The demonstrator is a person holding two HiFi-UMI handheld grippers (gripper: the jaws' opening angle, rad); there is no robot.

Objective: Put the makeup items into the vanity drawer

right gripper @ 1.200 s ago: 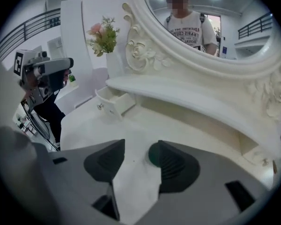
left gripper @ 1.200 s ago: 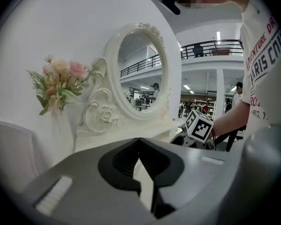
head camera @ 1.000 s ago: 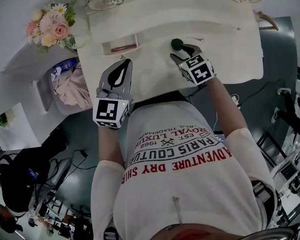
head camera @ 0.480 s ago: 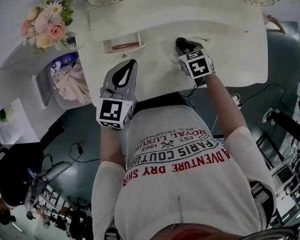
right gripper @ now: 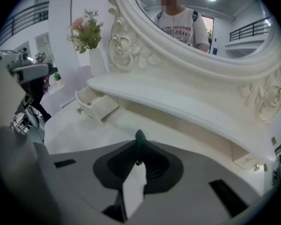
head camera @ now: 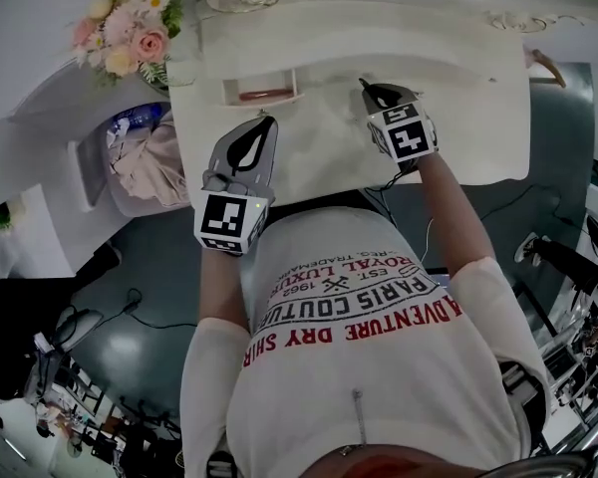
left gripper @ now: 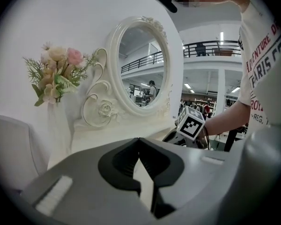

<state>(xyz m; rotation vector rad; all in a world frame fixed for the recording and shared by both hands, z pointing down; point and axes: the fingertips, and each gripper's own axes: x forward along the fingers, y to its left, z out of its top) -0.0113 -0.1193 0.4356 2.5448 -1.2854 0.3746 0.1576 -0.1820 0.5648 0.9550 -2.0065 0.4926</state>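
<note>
Observer: Compared with a second ago, the right gripper (head camera: 372, 90) has changed most. Its jaws have just been closing, and the dark makeup item (right gripper: 139, 142) that lay on the vanity top (head camera: 458, 98) in front of them now sits between them.

Checker: Is it gripped, or only enclosed?

Observer: Gripped, going by the right gripper view. The jaws stand narrow and the pads press on the item from both sides. Its long axis runs along the jaw seam, and its dark green tip sticks out past the fingertips. It may be a brush or a pencil; it is too small and dark to say which.

Checker: What about the left gripper (left gripper: 139, 144)?

Observer: Its jaws are together with nothing between them, and it hovers over the near edge of the vanity top.

Checker: Where is the drawer (head camera: 264, 86)?

Observer: It is pulled open at the back of the top, and a reddish item (head camera: 259, 95) is already inside. In the head view it lies to the left of the right gripper, at about the same depth. In the right gripper view it sits up and to the left.

Checker: Which hand is nearer?

Observer: The left gripper's tips sit just short of the drawer front, so it is closer. The right gripper holds the load, though. Judgement: the next move is a carry to the person's left across the top, and the protruding tip has to clear the drawer's front wall.
</note>
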